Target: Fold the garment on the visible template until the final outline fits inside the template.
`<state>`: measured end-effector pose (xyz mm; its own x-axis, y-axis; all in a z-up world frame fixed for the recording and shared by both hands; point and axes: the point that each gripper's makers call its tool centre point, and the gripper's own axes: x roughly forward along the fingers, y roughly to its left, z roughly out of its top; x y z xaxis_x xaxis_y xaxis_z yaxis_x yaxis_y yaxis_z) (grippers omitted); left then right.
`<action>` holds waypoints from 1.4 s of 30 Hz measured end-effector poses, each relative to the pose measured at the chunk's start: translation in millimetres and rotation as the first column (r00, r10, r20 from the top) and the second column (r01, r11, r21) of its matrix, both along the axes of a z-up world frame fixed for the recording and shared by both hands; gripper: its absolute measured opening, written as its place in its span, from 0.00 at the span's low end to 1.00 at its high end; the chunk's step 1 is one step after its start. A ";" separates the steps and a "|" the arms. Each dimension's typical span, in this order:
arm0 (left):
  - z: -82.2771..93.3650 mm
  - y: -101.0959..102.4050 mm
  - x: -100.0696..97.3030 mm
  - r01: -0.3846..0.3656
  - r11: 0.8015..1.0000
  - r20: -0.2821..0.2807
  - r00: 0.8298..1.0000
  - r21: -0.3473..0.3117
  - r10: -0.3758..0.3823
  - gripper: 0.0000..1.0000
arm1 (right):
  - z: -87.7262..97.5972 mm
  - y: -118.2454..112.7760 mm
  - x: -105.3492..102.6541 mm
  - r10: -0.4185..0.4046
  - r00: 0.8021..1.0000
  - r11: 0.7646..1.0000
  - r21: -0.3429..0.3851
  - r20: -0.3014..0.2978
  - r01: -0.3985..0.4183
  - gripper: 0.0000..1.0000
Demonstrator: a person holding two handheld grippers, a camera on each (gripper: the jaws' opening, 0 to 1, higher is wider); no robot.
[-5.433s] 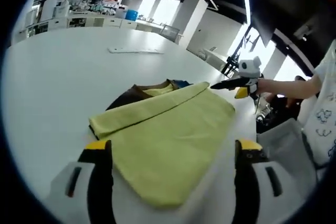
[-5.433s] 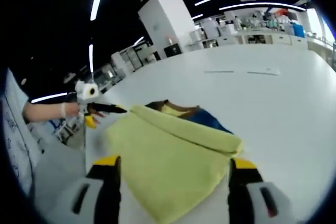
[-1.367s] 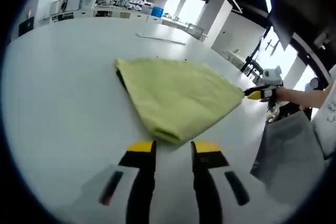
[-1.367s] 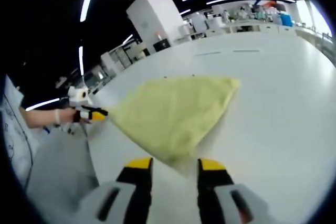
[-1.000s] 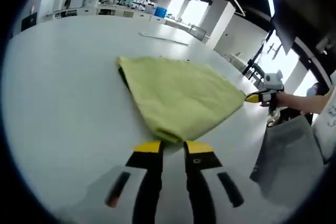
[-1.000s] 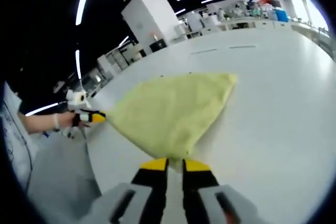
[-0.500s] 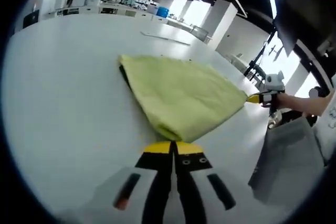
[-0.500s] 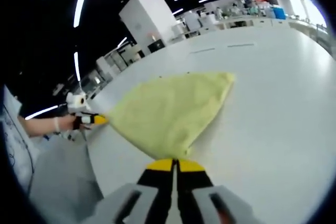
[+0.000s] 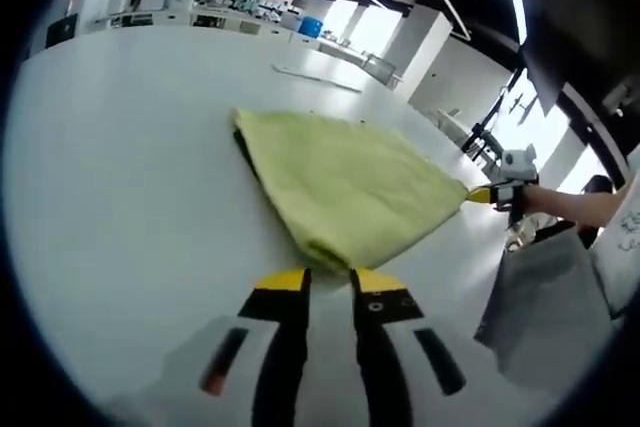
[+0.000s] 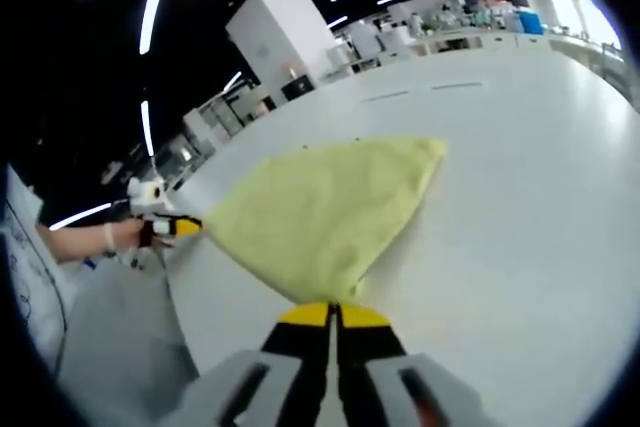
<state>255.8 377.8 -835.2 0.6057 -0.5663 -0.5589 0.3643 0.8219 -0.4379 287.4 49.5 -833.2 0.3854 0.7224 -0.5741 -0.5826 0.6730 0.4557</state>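
Note:
A yellow-green garment (image 9: 345, 182) lies folded into a rough triangle on the white table (image 9: 120, 177). A dark strip (image 9: 240, 150) peeks out along its left edge. My left gripper (image 9: 330, 282) is just short of the garment's near corner, its jaws a little apart with bare table between them. In the right gripper view the garment (image 10: 320, 212) reaches down to my right gripper (image 10: 333, 315), whose jaws are pressed together at its near corner. The right gripper (image 9: 484, 191) touches the garment's right corner in the left gripper view. The left gripper (image 10: 175, 227) sits at its left corner.
A grey chair or cover (image 9: 545, 292) stands off the table's right edge, beside a person's arm (image 9: 590, 205). A thin flat strip (image 9: 315, 79) lies far back on the table. Benches and a white pillar (image 10: 285, 42) stand beyond.
Since 5.4 s ago the garment has been folded over and covers the dark and blue parts. The left jaws, shut half a second ago, have parted slightly. The right jaws stay shut.

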 end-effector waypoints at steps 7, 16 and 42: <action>2.6 -3.2 4.3 -0.025 0.999 0.000 1.000 -0.045 0.025 0.00 | -0.5 -1.0 -0.7 -0.001 1.000 1.000 0.000 -0.004 0.001 0.00; 2.4 8.5 1.0 -0.018 1.000 0.000 1.000 -0.023 0.018 0.00 | 0.3 -4.6 0.1 -0.001 1.000 1.000 -0.013 0.007 0.001 0.00; -0.7 20.8 -28.8 0.021 0.999 -0.028 0.999 0.023 -0.021 0.00 | 1.7 -21.1 -15.2 0.037 0.999 0.999 -0.021 0.006 -0.037 0.00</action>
